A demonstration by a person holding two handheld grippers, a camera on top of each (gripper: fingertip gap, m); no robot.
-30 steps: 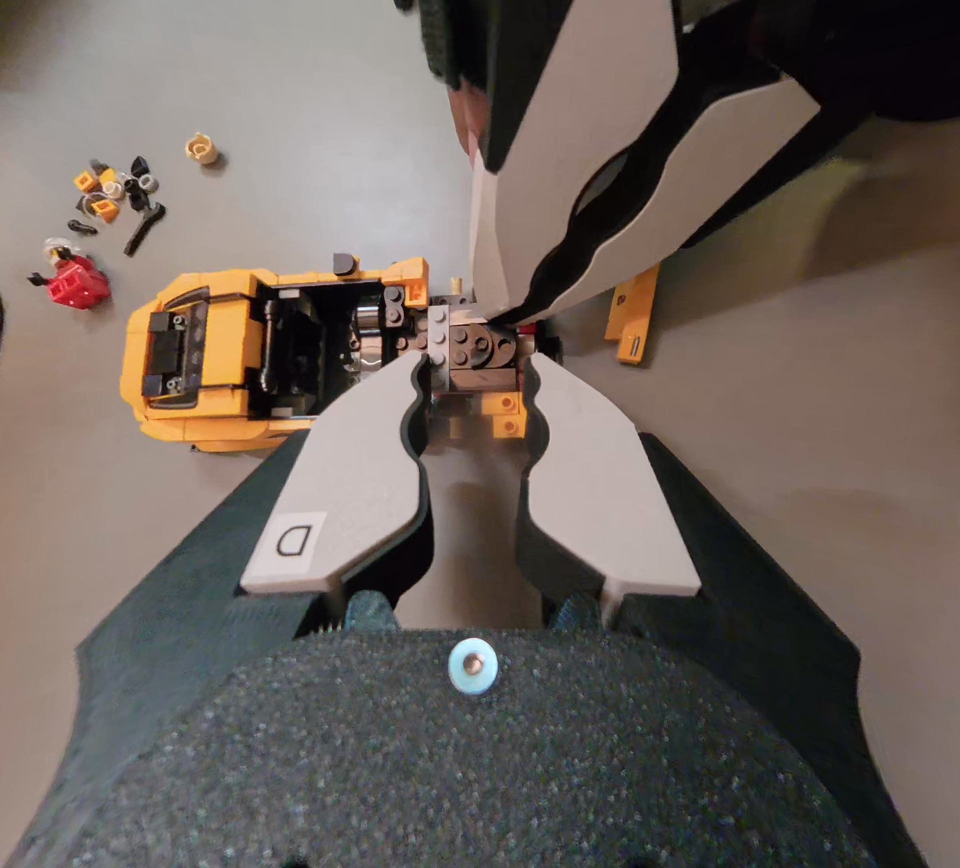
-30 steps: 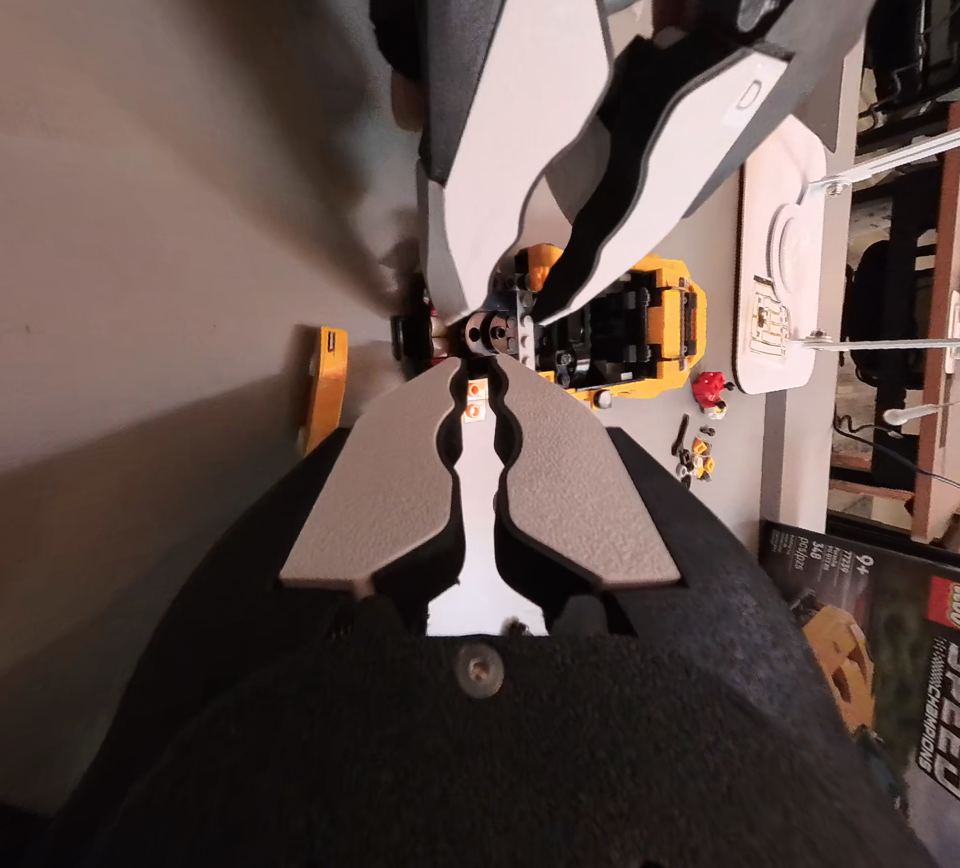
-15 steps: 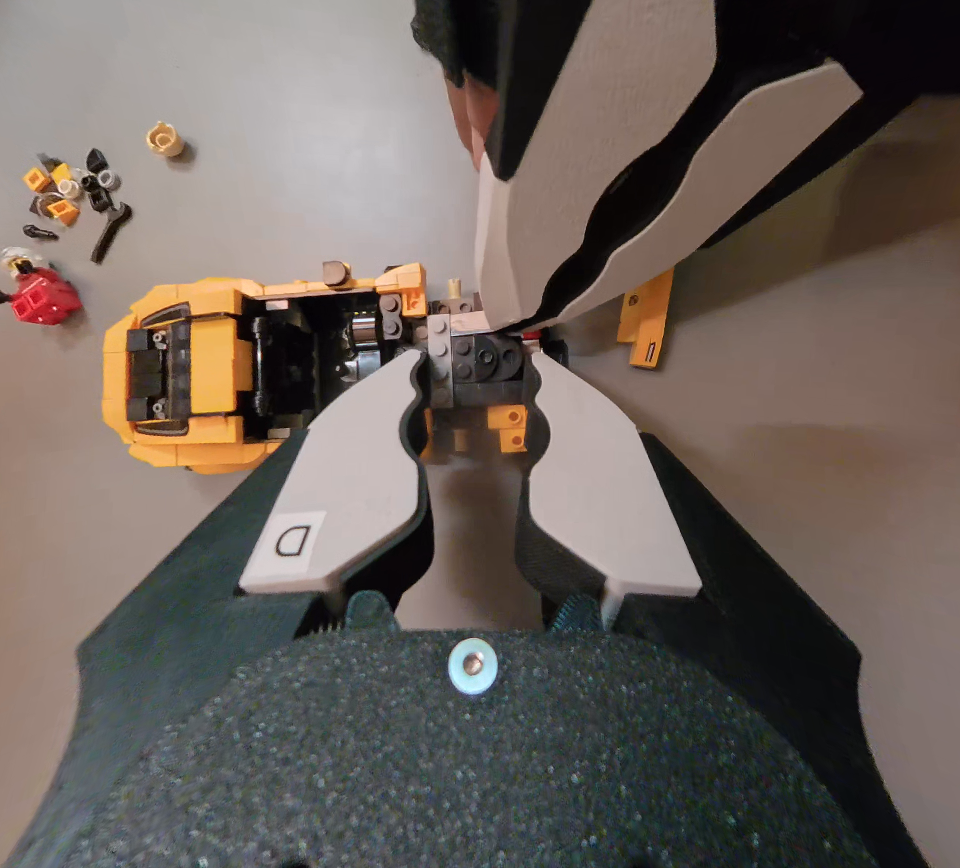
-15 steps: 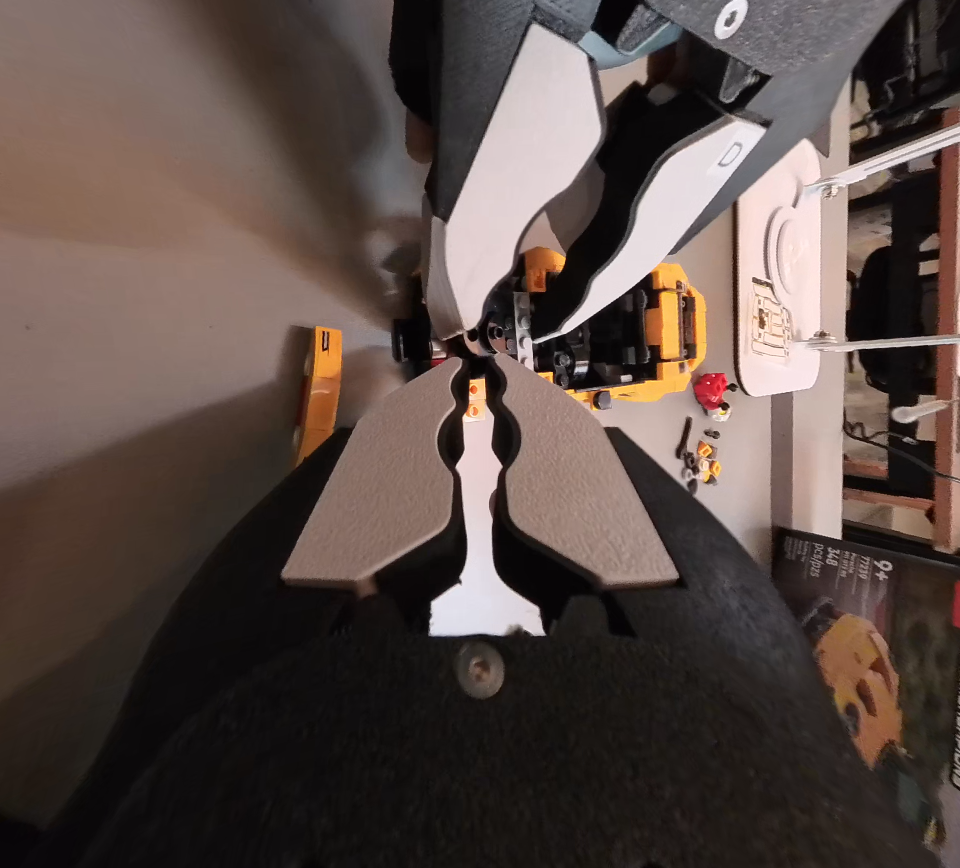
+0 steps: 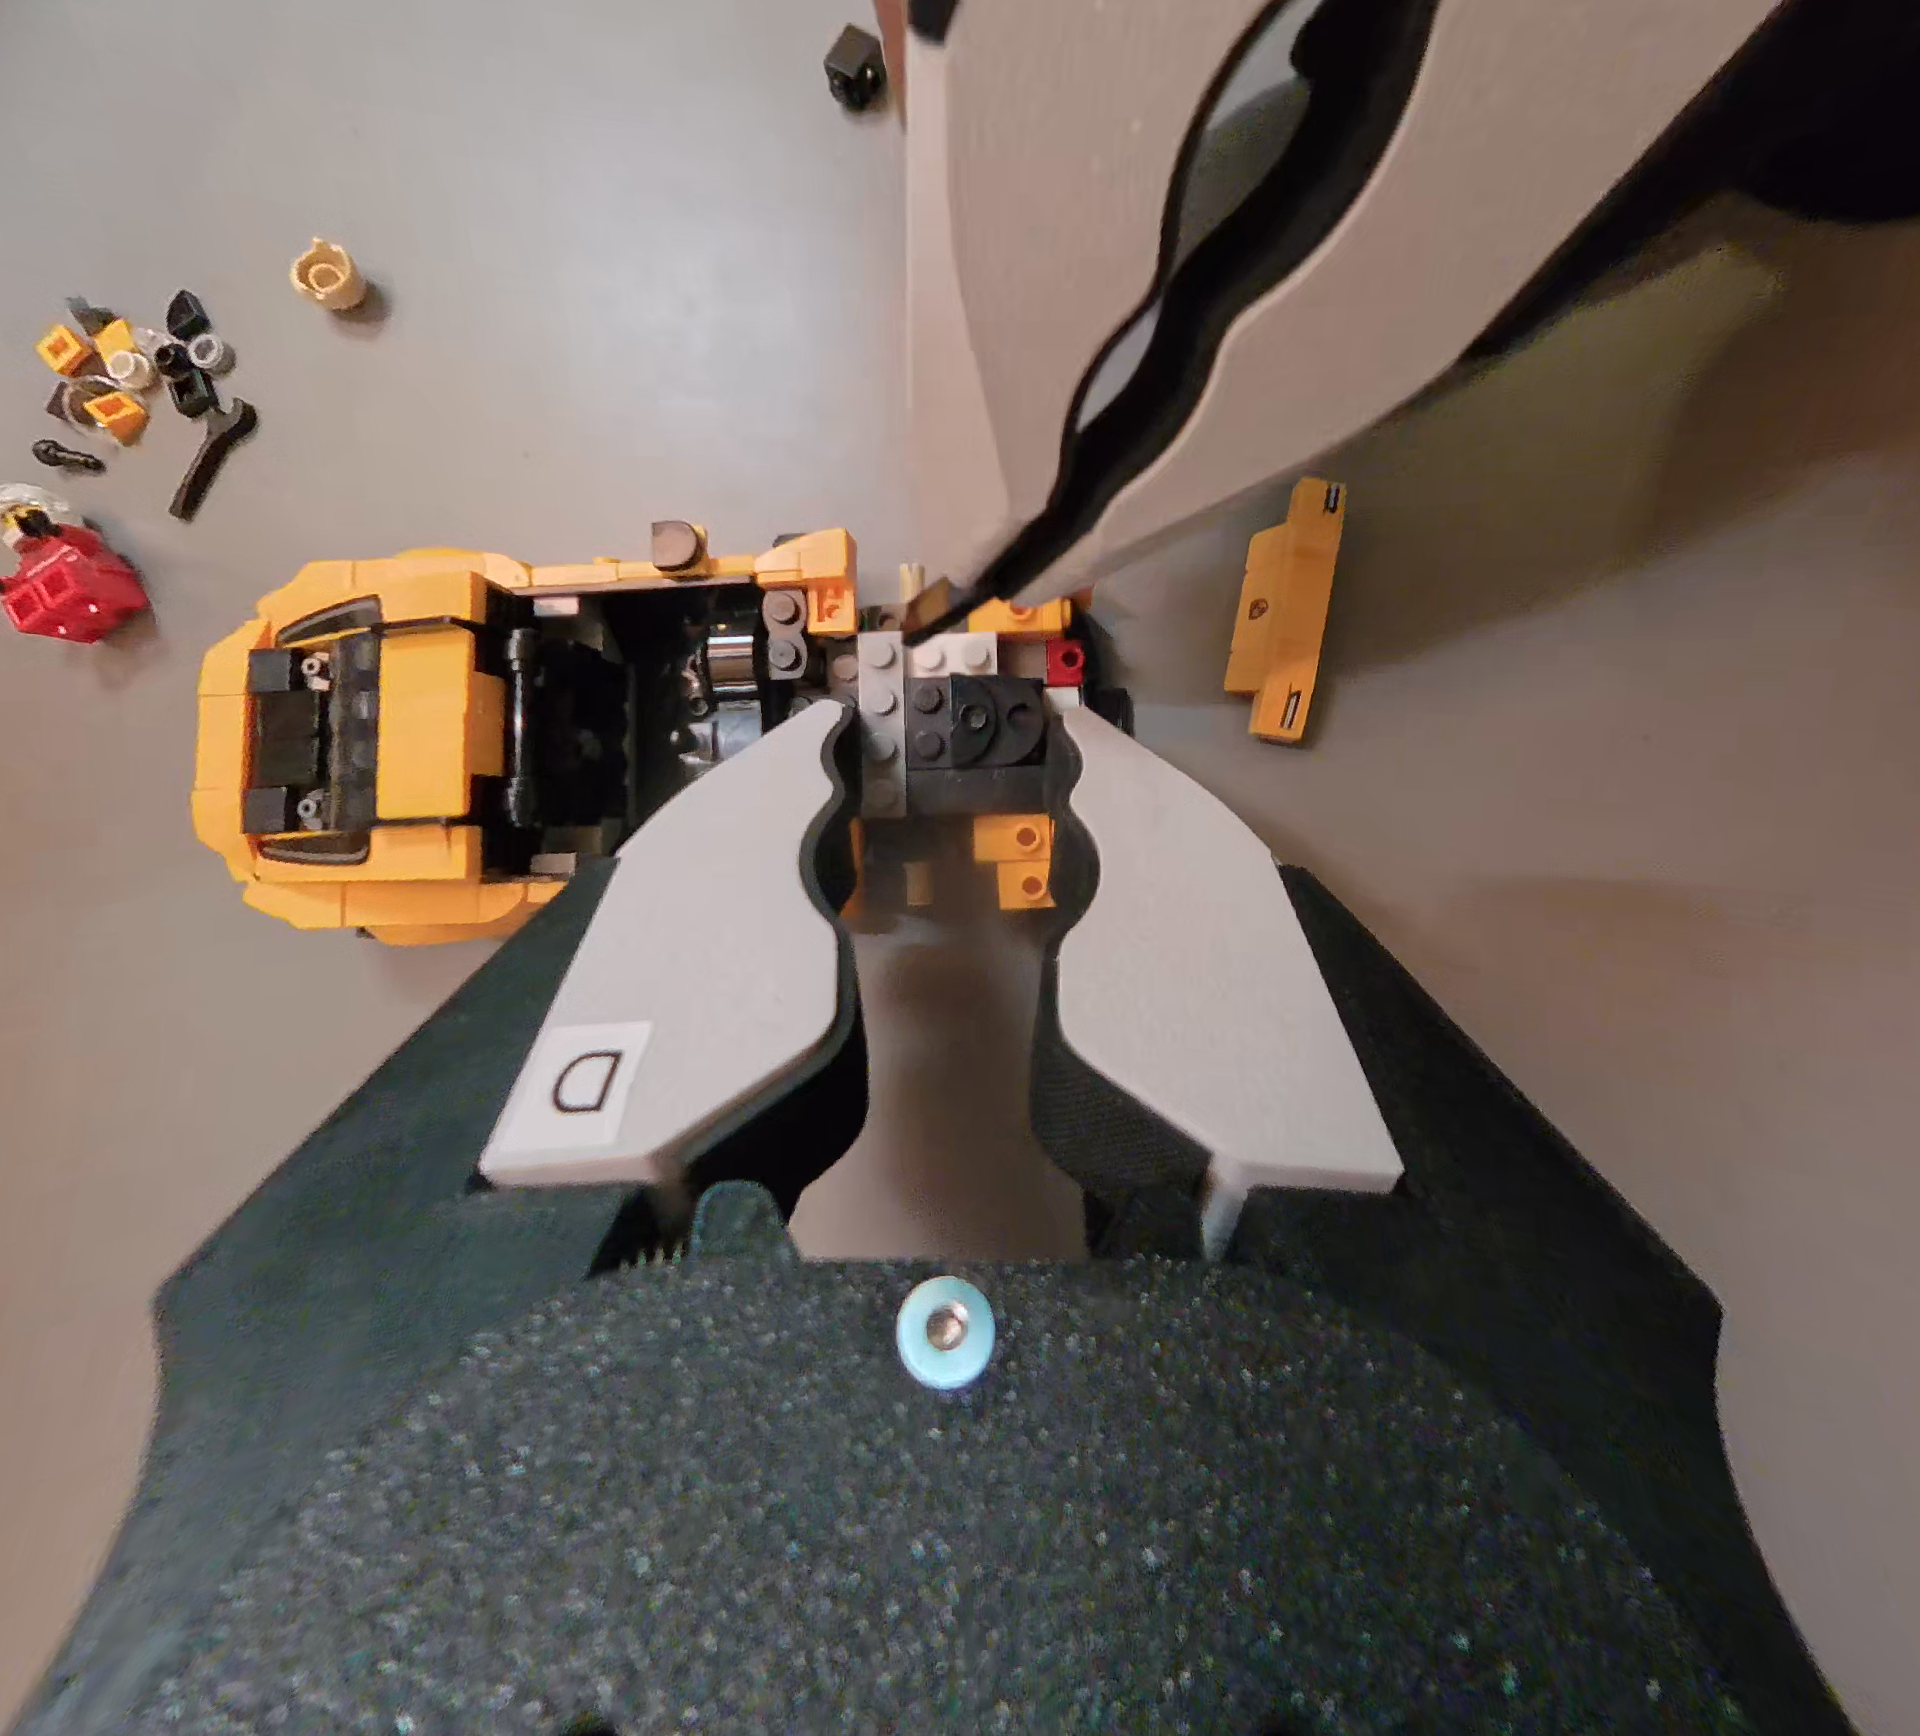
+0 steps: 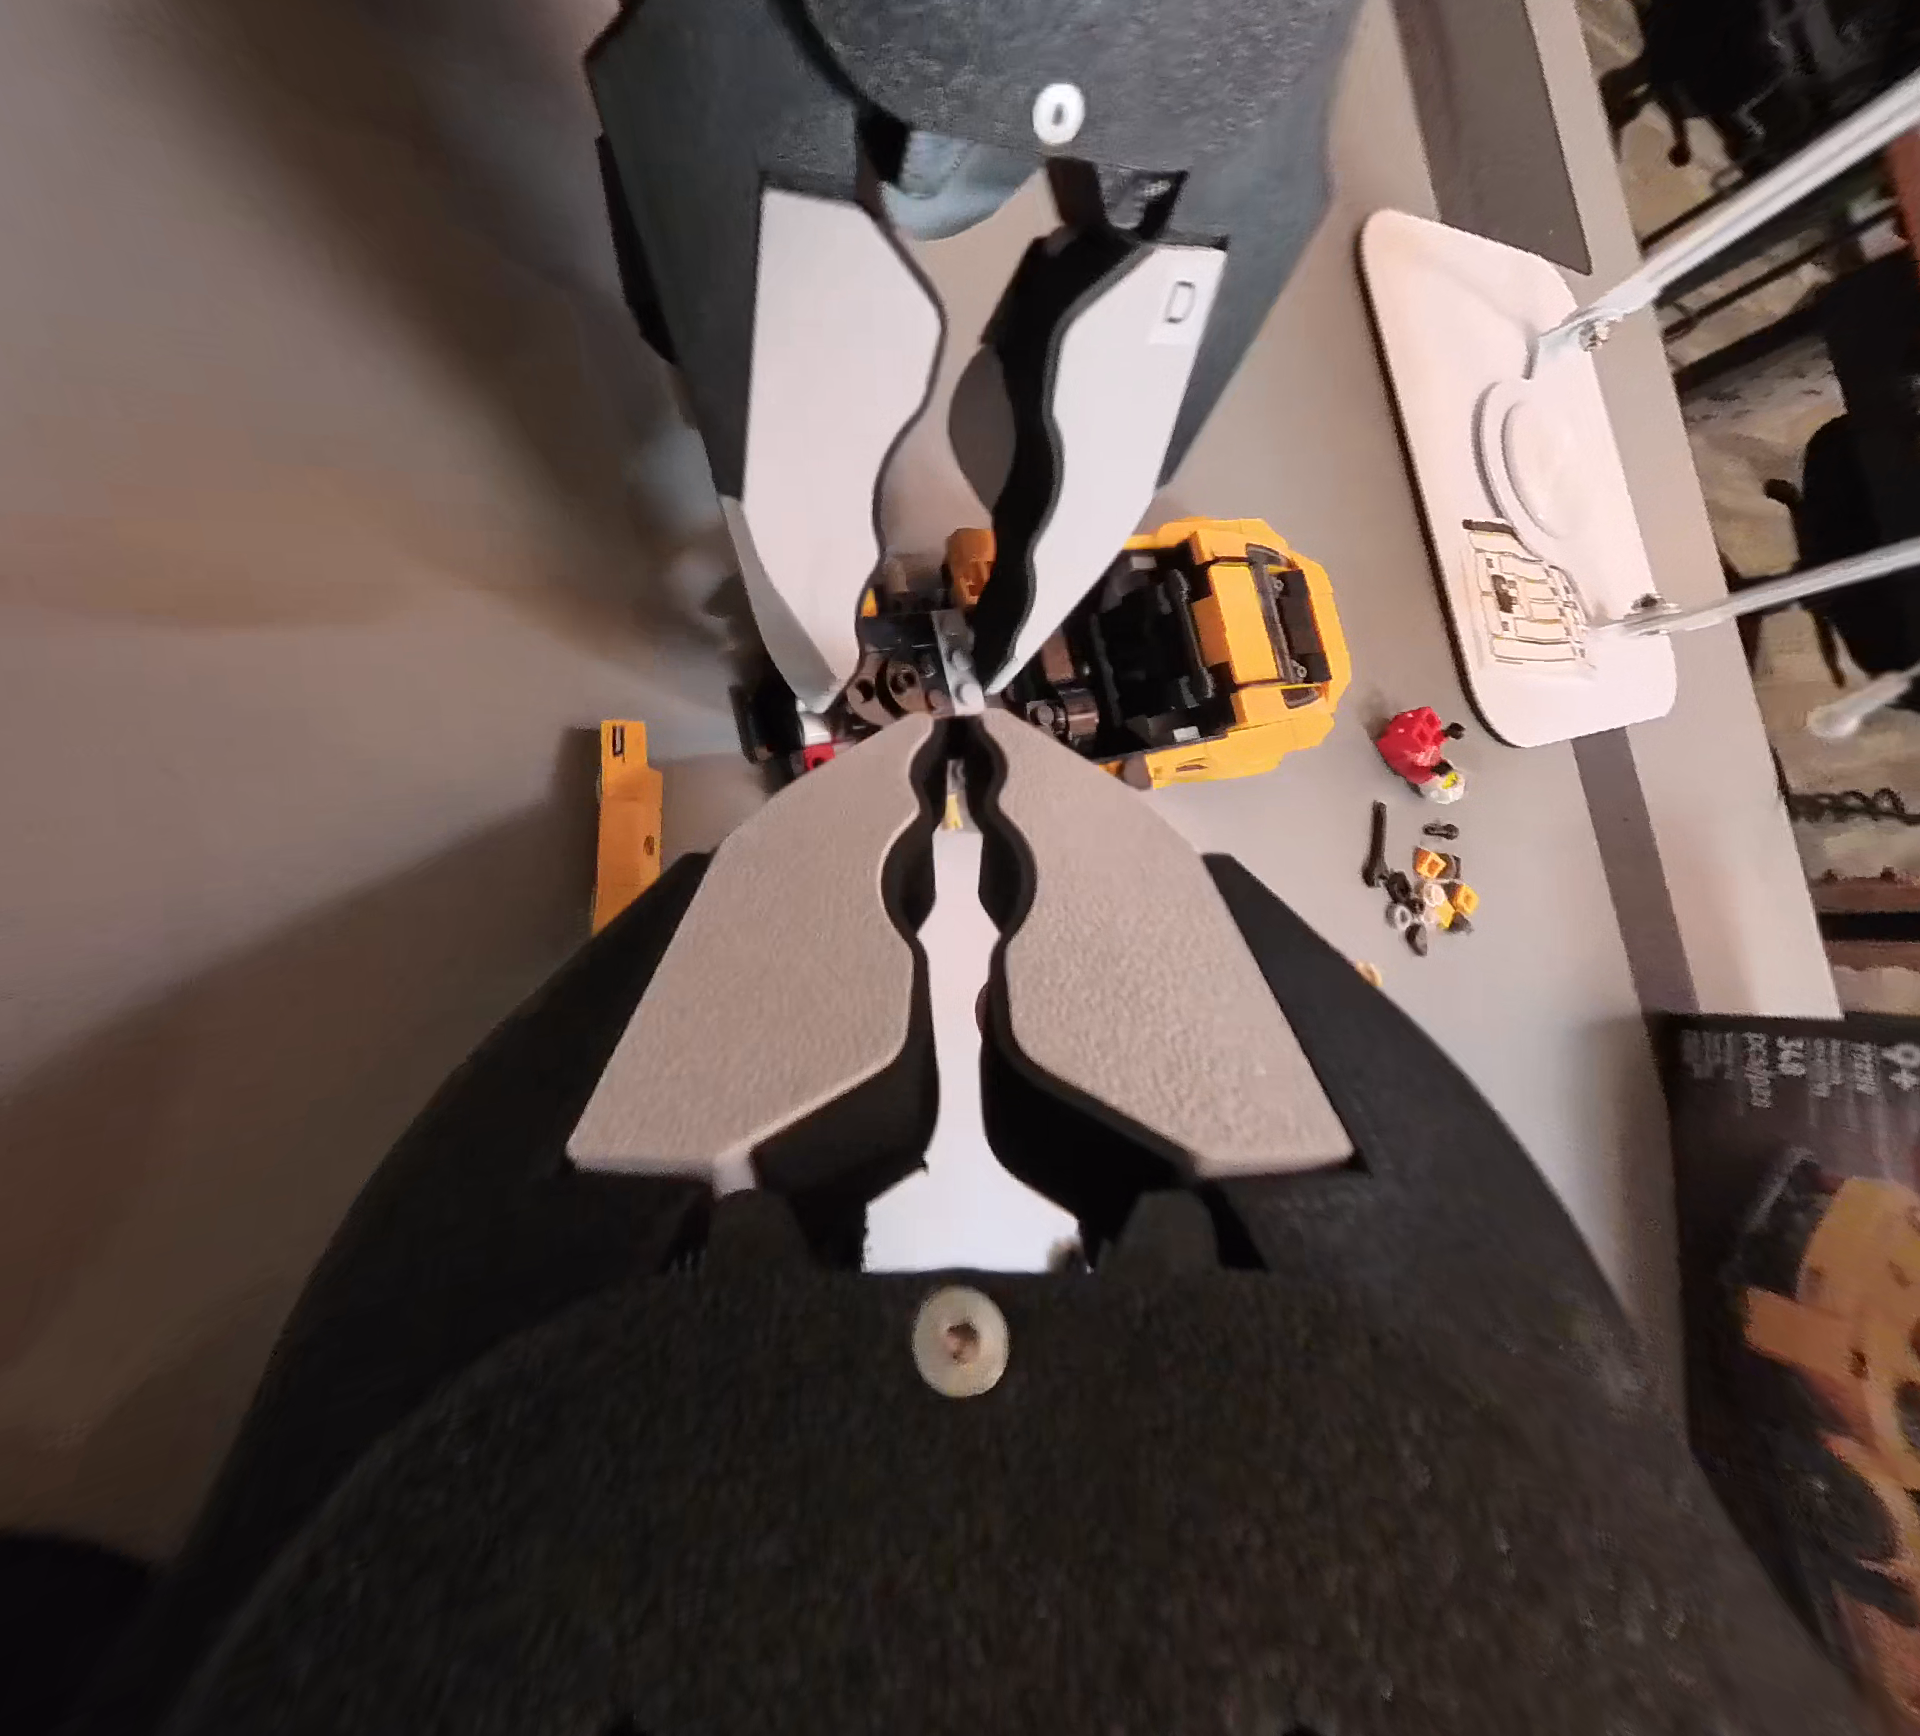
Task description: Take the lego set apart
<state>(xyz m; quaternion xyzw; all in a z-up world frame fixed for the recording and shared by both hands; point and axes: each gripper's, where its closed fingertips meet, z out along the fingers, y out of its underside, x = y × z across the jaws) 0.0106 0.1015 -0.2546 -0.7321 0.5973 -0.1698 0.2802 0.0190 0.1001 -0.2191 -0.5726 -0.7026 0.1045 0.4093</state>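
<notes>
Car (image 5: 436, 730) lies lengthwise left-right, stripped end clamped in left gripper (image 5: 951, 730) jaws

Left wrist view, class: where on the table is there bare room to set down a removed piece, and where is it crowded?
Bare table lies beyond the yellow car, between the tan round piece and two black bricks. Crowded: the small-parts pile and red piece at left.

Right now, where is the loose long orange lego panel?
In the left wrist view the long orange lego panel lies flat on the grey table, right of the orange lego car, apart from it.
</notes>
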